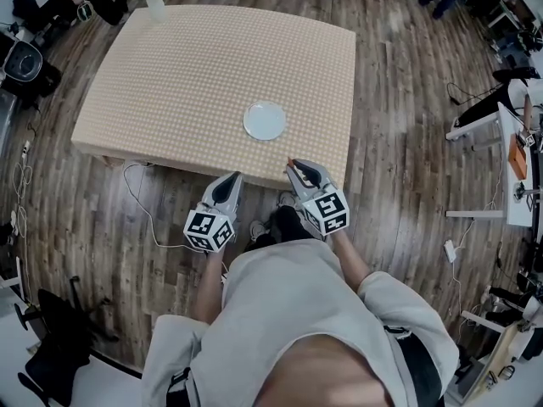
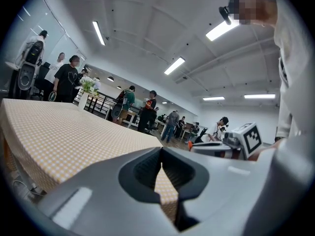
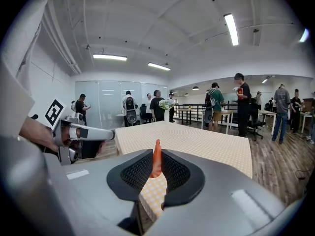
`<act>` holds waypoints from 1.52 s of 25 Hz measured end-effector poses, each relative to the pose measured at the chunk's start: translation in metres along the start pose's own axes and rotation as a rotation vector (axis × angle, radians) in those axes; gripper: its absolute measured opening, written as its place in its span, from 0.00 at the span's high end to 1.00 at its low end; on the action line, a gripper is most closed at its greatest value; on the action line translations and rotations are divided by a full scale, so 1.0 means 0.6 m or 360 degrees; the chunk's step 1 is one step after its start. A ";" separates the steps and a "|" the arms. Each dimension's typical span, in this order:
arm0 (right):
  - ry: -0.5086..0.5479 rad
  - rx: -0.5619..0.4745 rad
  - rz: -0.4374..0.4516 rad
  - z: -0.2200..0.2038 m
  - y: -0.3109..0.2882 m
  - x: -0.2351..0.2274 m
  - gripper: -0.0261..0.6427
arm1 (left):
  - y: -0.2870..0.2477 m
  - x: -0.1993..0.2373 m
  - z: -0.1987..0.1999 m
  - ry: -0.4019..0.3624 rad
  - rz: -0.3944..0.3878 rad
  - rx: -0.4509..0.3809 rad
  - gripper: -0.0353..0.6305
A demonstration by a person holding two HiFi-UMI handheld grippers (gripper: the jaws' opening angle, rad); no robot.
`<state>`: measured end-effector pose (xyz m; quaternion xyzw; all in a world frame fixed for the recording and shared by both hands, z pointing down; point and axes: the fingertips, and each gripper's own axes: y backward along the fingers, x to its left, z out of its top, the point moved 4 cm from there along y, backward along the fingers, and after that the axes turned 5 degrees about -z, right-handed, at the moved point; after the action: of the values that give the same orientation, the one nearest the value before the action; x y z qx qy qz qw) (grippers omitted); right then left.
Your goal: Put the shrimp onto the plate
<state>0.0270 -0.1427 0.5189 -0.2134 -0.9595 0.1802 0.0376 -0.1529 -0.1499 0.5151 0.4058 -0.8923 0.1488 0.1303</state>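
Observation:
A white plate (image 1: 265,120) lies on the checked tablecloth of the table (image 1: 170,83), near its front right corner. The orange shrimp (image 3: 156,162) stands upright between the pads of my right gripper (image 3: 156,154), which is shut on it. In the head view that gripper (image 1: 293,167) hovers at the table's near edge, just short of the plate, with the shrimp's tip (image 1: 289,160) showing. My left gripper (image 1: 232,181) is beside it on the left, also at the table edge. Its jaws (image 2: 161,154) are shut with nothing between them.
A white vase of flowers (image 1: 155,2) stands at the table's far left corner. Cables (image 1: 140,202) trail on the wooden floor below the near edge. A white desk (image 1: 509,142) stands to the right, and several people (image 3: 241,104) stand beyond the table.

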 end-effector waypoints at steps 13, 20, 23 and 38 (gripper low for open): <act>-0.0007 -0.0063 0.0139 0.019 -0.050 -0.120 0.88 | -0.128 -0.009 0.036 -0.0054 0.0110 -0.0013 0.93; 0.0018 -0.0133 0.0224 0.056 -0.092 -0.178 0.88 | -0.197 -0.002 0.077 -0.0110 0.0169 -0.0048 0.93; 0.0027 -0.0146 0.0272 0.064 -0.104 -0.192 0.88 | -0.210 -0.002 0.080 -0.0103 0.0214 -0.0062 0.93; 0.0000 -0.0071 0.0316 0.053 -0.155 -0.176 0.88 | -0.212 0.043 0.071 -0.0036 0.0243 -0.0019 0.93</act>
<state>0.0809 -0.2763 0.5236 -0.3082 -0.9374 0.1617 0.0148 -0.0772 -0.2632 0.5050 0.3374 -0.9230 0.1484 0.1110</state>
